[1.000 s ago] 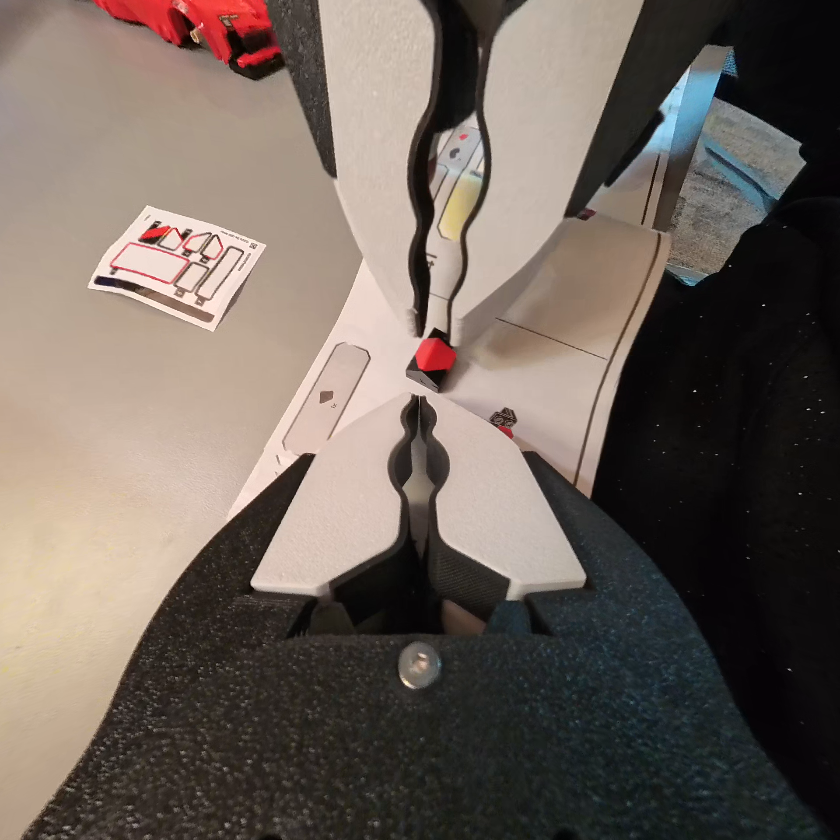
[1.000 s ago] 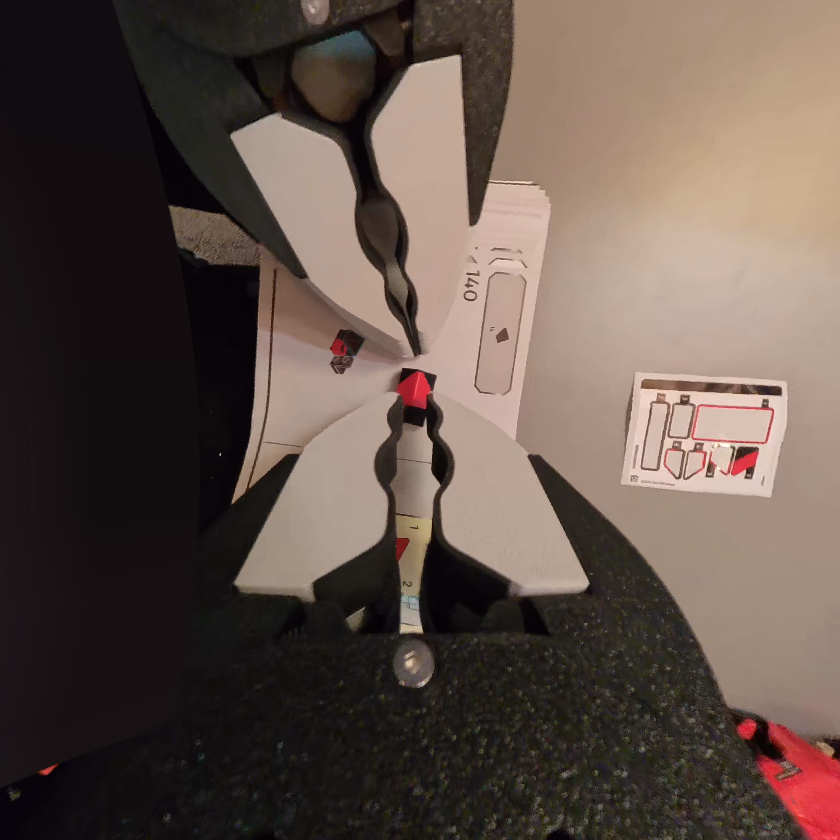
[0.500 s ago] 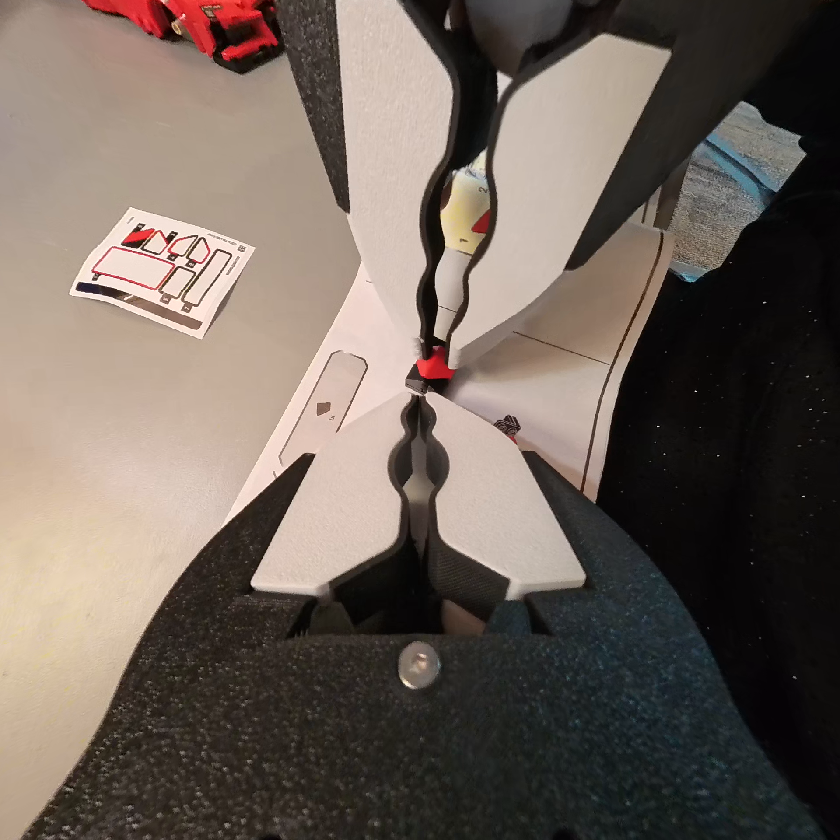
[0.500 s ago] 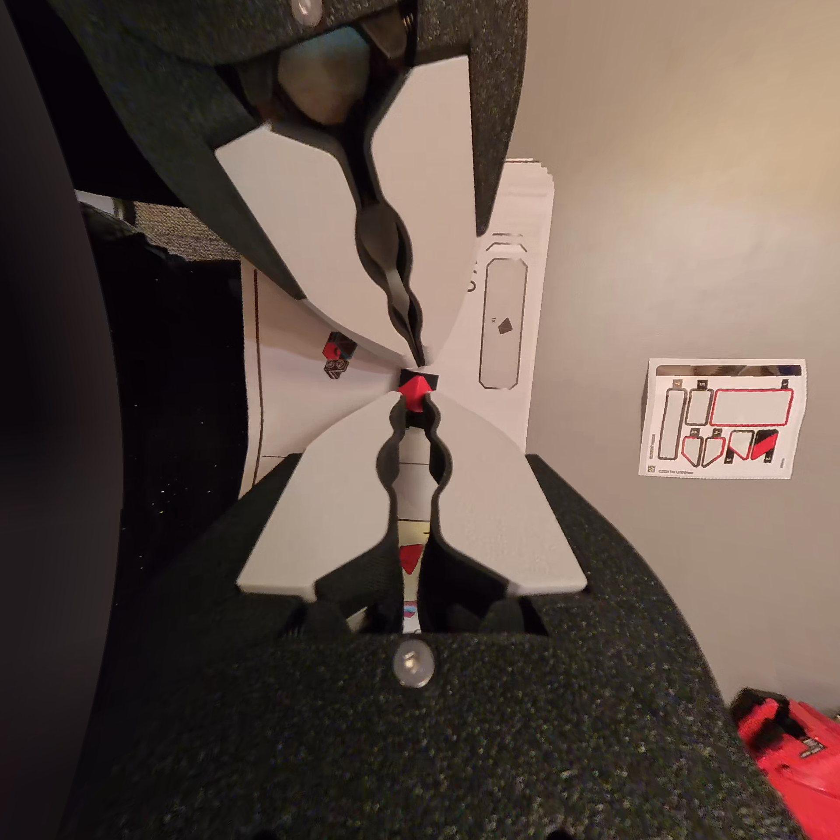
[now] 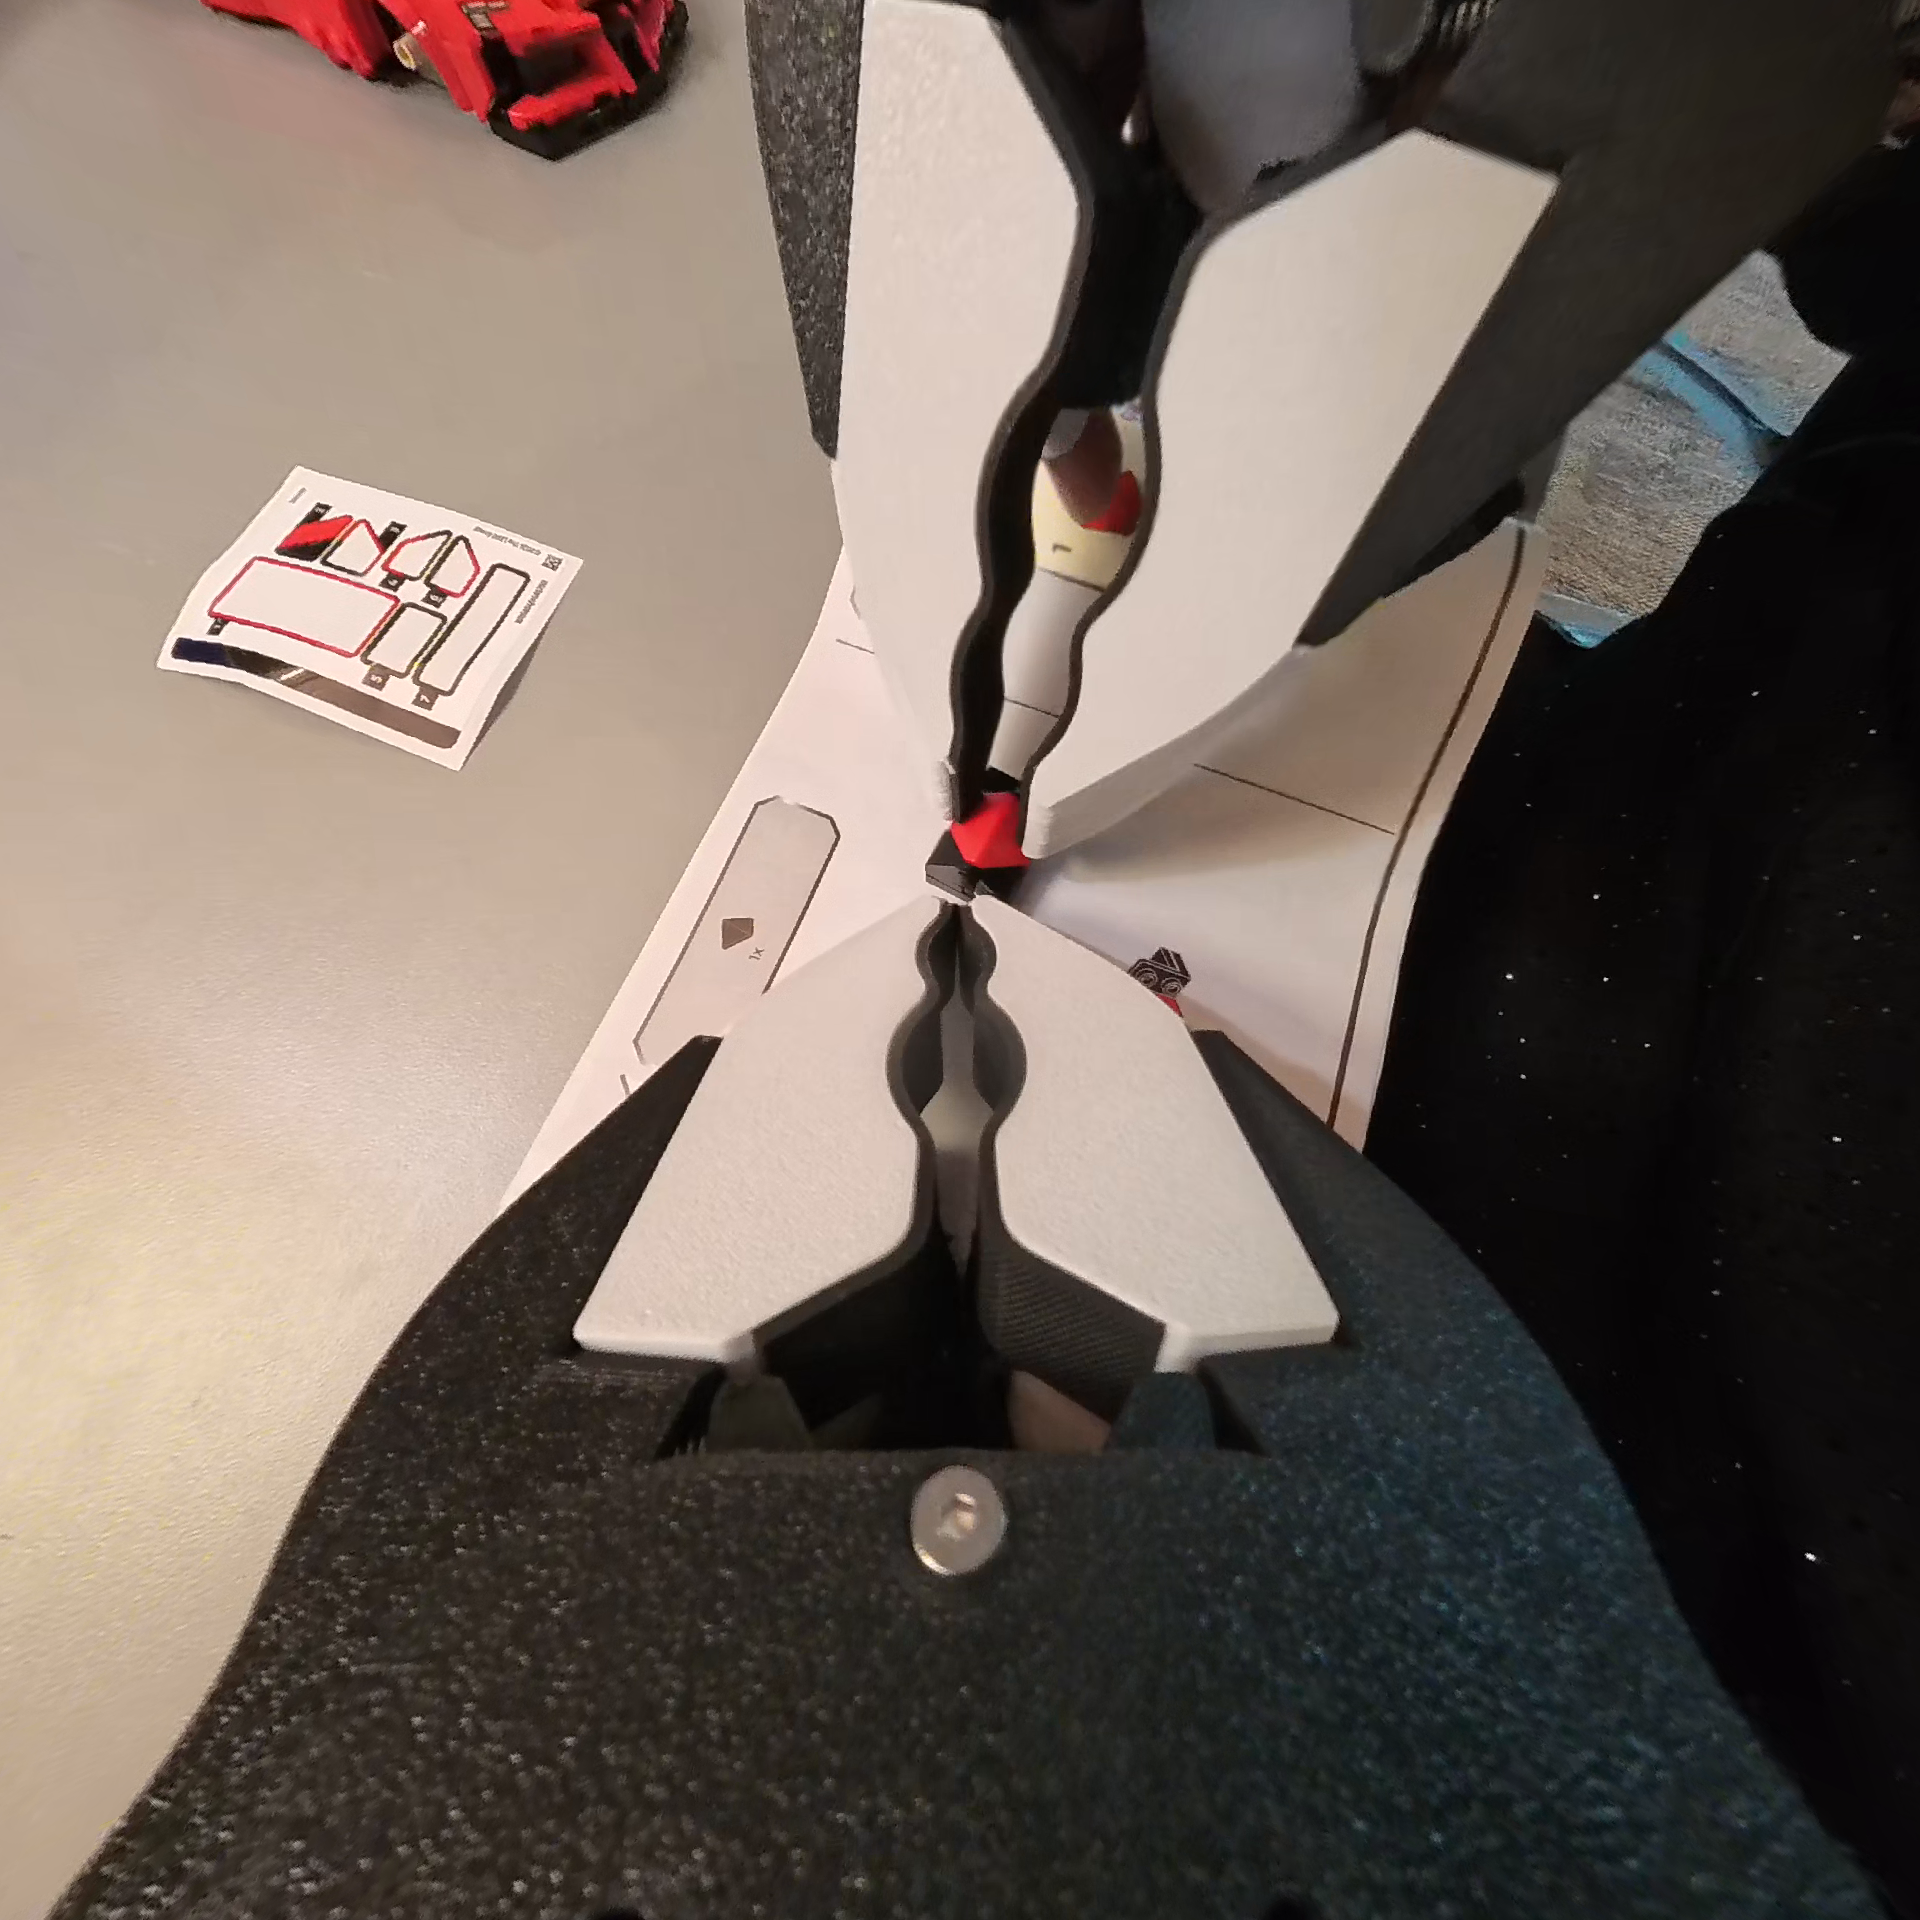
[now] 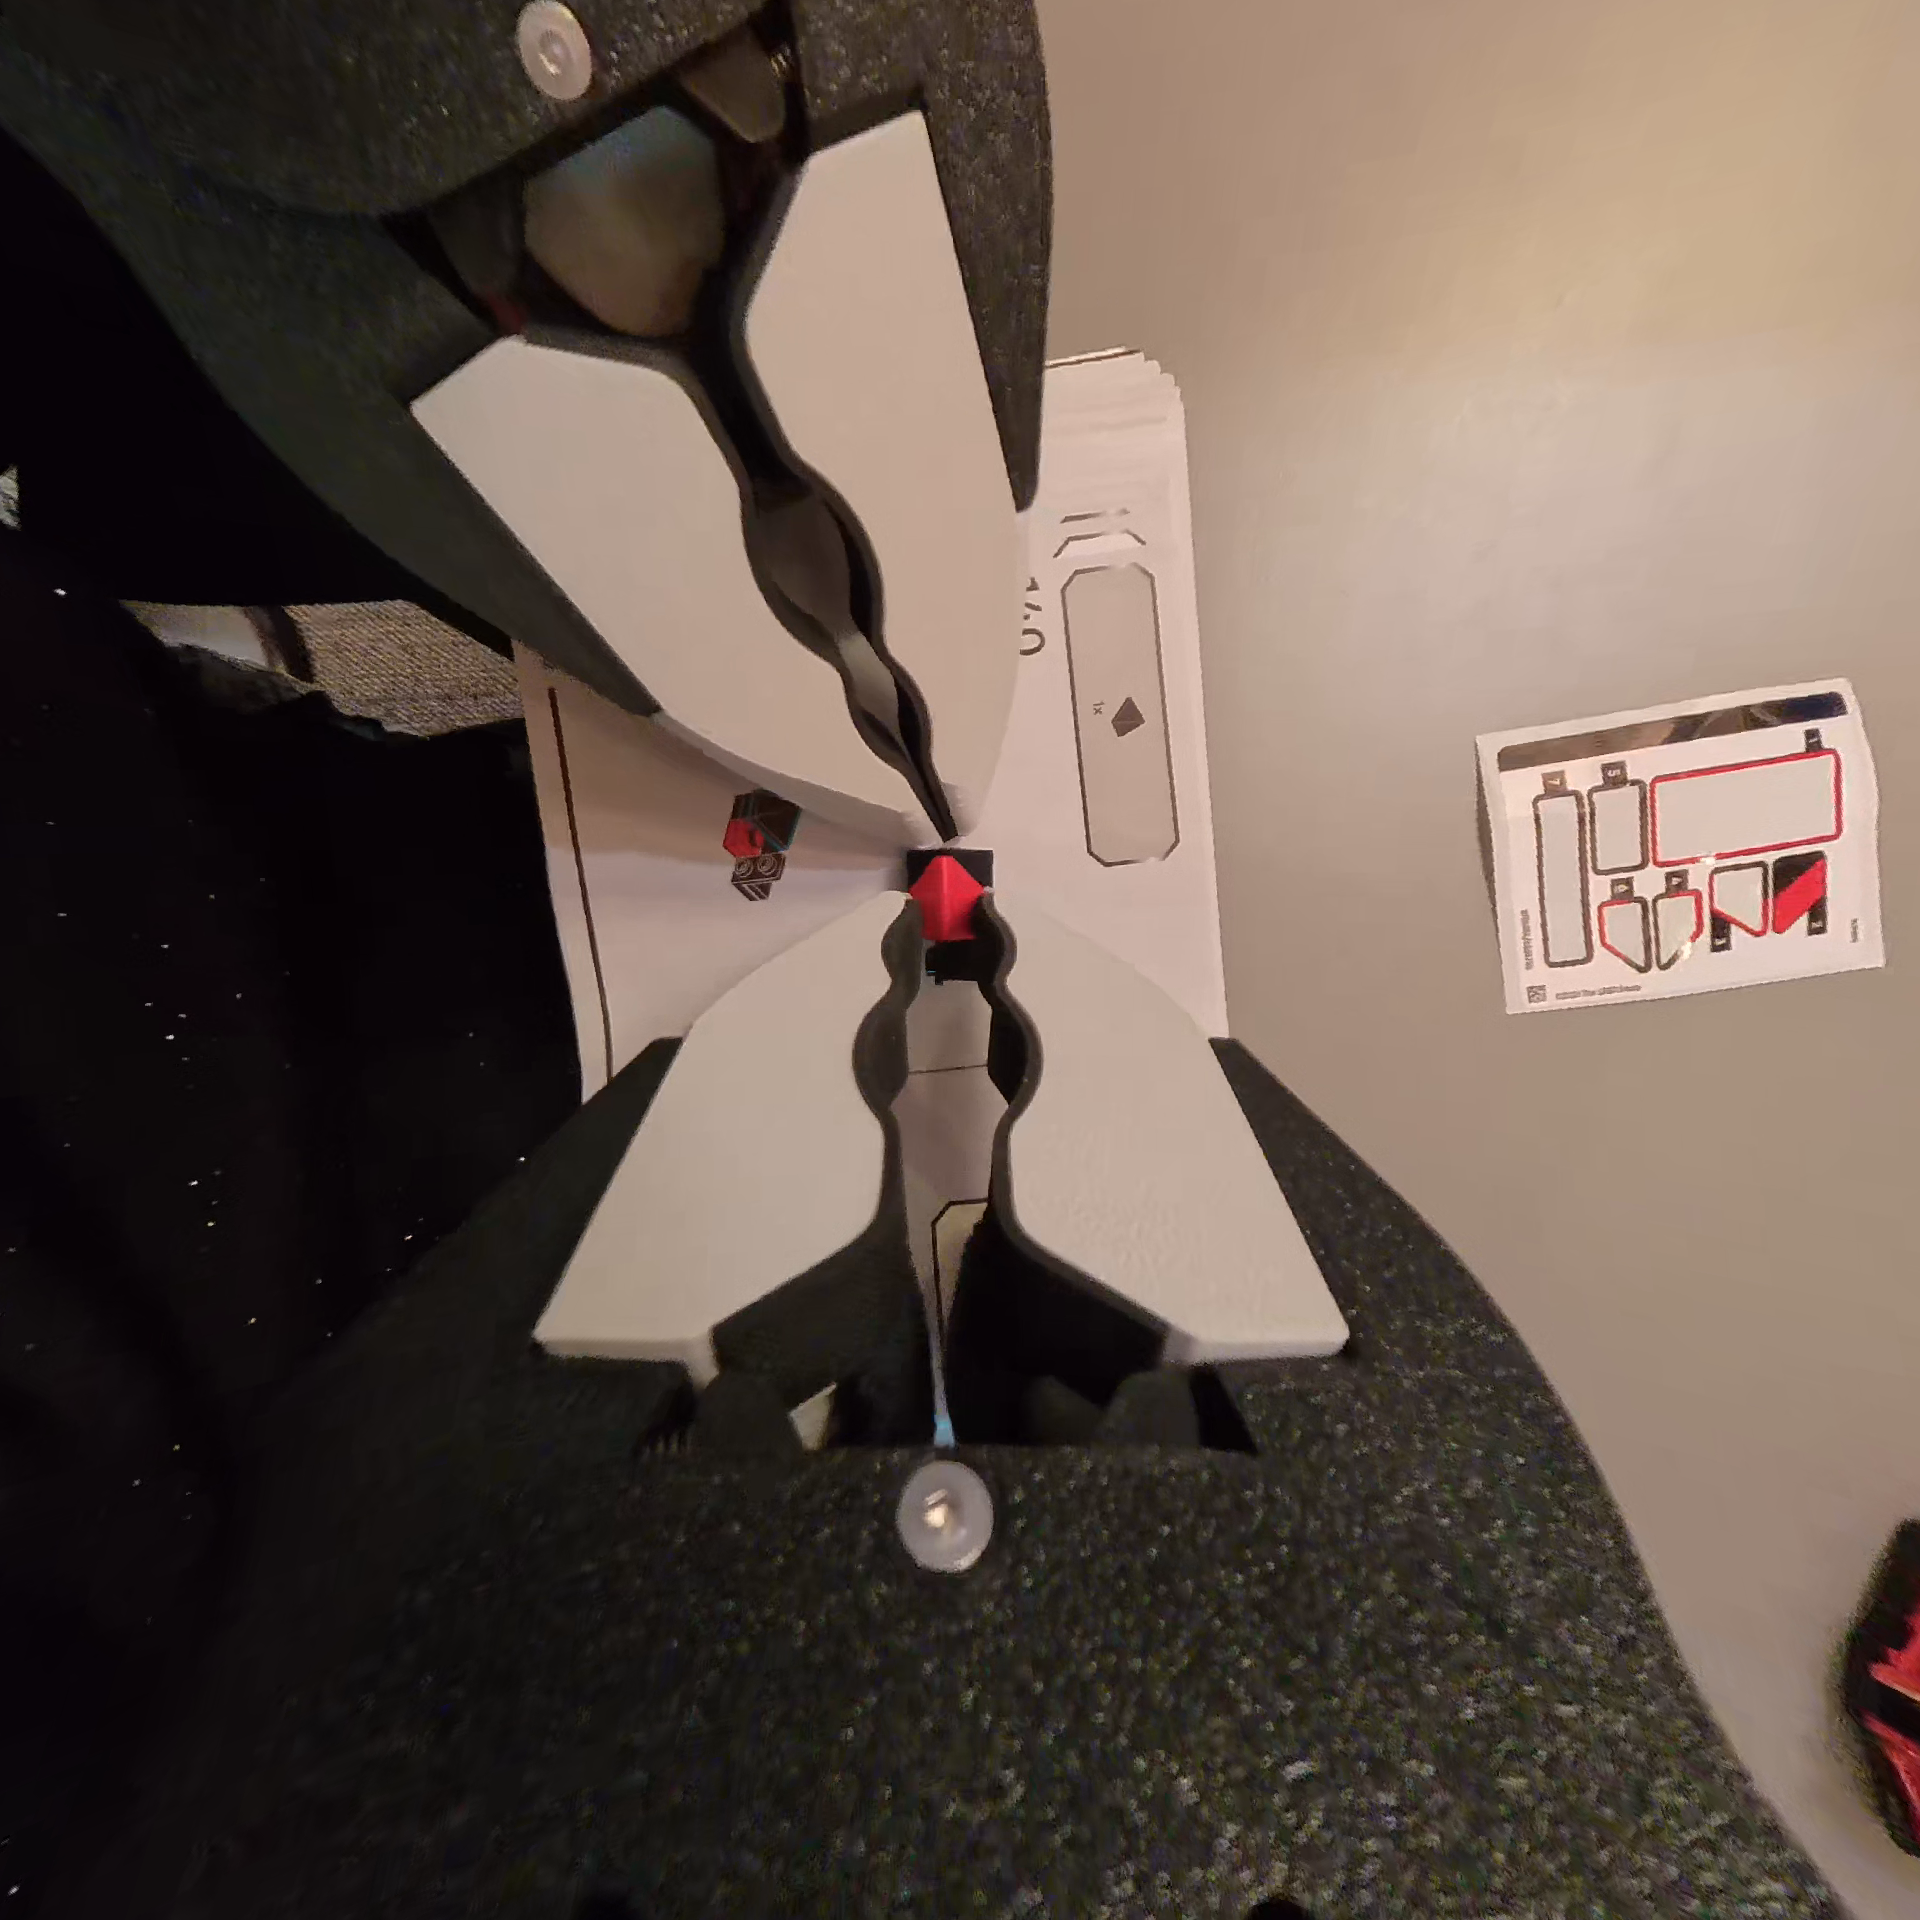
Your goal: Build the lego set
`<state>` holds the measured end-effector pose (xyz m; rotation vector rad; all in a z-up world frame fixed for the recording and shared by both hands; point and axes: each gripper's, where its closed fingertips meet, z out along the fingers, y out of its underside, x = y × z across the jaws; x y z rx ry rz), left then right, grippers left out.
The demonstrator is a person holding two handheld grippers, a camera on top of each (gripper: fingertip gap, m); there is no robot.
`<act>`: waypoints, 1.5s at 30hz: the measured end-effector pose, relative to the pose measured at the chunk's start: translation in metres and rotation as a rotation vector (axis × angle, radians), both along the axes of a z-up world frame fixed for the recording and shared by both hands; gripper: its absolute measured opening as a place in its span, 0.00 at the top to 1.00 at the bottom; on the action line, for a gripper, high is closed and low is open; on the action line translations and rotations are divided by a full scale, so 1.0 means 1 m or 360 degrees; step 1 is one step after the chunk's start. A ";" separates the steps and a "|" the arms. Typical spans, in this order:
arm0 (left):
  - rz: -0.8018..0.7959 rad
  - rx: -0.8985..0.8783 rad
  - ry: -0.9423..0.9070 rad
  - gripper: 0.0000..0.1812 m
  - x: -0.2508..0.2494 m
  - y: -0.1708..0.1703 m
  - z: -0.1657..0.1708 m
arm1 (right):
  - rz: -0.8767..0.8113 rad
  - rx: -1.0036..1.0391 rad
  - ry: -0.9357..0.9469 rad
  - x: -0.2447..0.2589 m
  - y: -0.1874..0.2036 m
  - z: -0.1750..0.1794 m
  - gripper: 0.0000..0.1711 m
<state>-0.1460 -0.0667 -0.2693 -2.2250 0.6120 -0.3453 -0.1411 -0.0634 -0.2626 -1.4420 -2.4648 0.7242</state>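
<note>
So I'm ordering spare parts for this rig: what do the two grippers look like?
Both match: the left gripper and the right gripper have a speckled black body, a silver screw at its middle, and two pale grey fingers with wavy, black-lined inner edges. No cables or markings show.

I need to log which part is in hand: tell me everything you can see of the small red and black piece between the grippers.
The small red and black piece is a tiny, hard-looking plastic part: a faceted red top coming to a ridge, on a black base. The right gripper pinches it at its fingertips, above the open instruction booklet. The shut left gripper points its tips at the black end; whether they touch is unclear.
</note>
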 end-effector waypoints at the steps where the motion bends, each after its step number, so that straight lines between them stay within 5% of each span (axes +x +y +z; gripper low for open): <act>1: 0.0000 -0.0001 -0.0001 1.00 0.000 0.000 0.000 | 0.0002 -0.0019 -0.0006 0.000 0.000 0.000 0.94; 8: 0.0004 -0.0002 -0.0004 1.00 0.000 0.000 0.000 | 0.0133 0.0029 0.0015 -0.003 -0.003 -0.001 0.92; 13: 0.0018 -0.0001 0.0002 1.00 -0.001 -0.001 0.000 | 0.0138 -0.0072 0.0059 0.004 0.003 0.016 0.73; 18: 0.0020 -0.0004 0.0029 0.99 -0.005 0.000 0.001 | 0.0164 0.0014 0.0084 0.010 0.003 0.003 0.85; 26: -0.0097 0.0018 0.0148 0.98 -0.010 -0.003 0.008 | 0.0173 0.0024 0.0169 -0.001 0.001 -0.001 0.91; 33: -0.0704 0.0137 0.0339 0.85 -0.006 -0.007 0.010 | 0.0248 0.0047 0.0187 -0.001 0.001 -0.001 0.91; 45: -0.0858 0.0183 0.0365 0.95 -0.006 0.003 0.008 | 0.0249 0.0046 0.0226 -0.004 0.003 0.002 0.93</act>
